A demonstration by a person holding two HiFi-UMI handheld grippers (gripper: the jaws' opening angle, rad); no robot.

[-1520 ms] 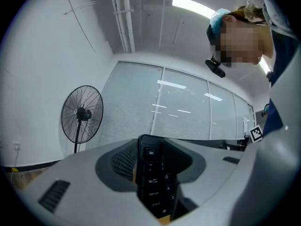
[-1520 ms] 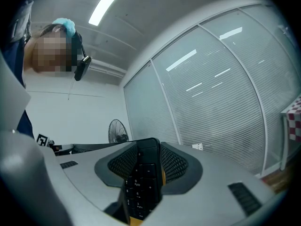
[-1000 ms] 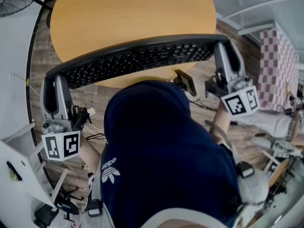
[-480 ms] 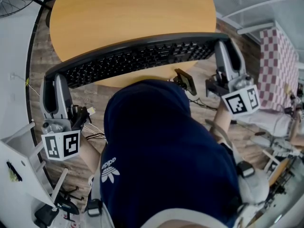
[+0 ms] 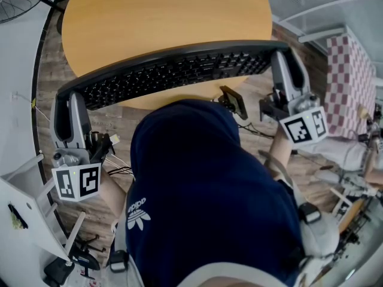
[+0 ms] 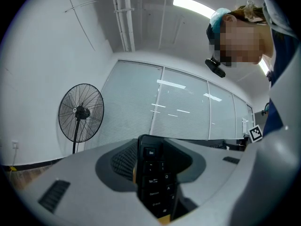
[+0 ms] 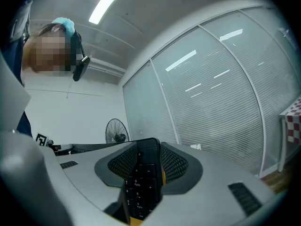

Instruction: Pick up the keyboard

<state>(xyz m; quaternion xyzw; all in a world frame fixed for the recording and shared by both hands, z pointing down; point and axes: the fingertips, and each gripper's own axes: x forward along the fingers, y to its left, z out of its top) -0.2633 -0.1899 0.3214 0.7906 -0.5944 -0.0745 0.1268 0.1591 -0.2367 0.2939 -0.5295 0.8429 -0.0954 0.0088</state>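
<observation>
The black keyboard [image 5: 173, 70] hangs in the air between the two grippers, spanning the near edge of the round wooden counter [image 5: 161, 17]. The left gripper [image 5: 64, 100] has its jaws clenched on the keyboard's left end, at the Esc key. The right gripper [image 5: 281, 61] has its jaws clamped on the numpad end. A pedestal fan [image 6: 81, 113] stands by the wall beyond the left gripper.

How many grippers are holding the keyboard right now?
2. The left hand-held gripper is shut on the long black keyboard at its Esc end. The right hand-held gripper is shut on its number-pad end.
</observation>
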